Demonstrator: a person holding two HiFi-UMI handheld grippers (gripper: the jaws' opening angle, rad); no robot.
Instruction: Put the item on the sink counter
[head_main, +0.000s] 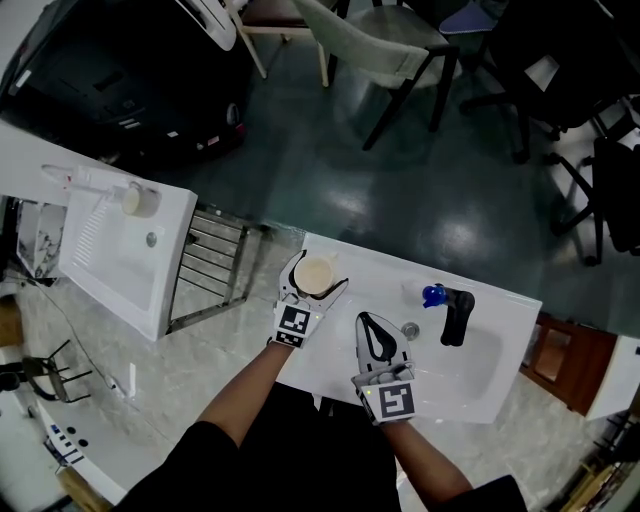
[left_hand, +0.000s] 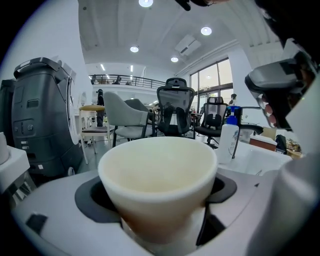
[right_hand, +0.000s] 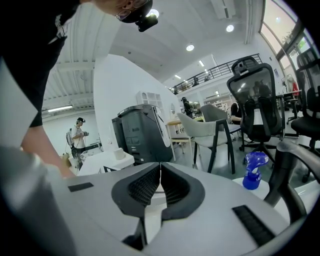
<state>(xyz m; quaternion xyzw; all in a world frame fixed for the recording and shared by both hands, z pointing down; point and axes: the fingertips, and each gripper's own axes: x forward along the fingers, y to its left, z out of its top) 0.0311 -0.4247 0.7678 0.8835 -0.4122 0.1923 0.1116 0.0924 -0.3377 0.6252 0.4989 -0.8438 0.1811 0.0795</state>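
Left claw (head_main: 321, 270) is clamped around the cream cup (head_main: 313, 275), jaws hugging both sides of it in the left gripper view, rim up and nothing visible inside. The cup sits over the left end of the white sink bench (head_main: 372, 268), just inside its left and far edges; whether its base touches the surface cannot be told. Right claw (head_main: 369, 320) is at frame centre with its jaws pressed together on nothing, over the bare strip of bench between the cup and the basin (head_main: 470, 362). Plenty of open white surface there, with only the small drain (head_main: 410, 330) just right of the claw's tip. Further right, the black faucet (head_main: 457, 315) stands at the basin's rim with a blue-topped bottle (head_main: 433, 295) just beside it on its left; any print on the bottle is too small to read. Off the bench's left edge a metal rack (head_main: 207, 265) fills the gap to a second white sink unit (head_main: 118, 250) at the left of the frame. Beyond the far edge the dark floor (head_main: 330, 170) lies open up to the chair (head_main: 385, 48) at the top. The only markings that read are the black-and-white squares on each claw's marker cube (head_main: 292, 325), with no words on them.
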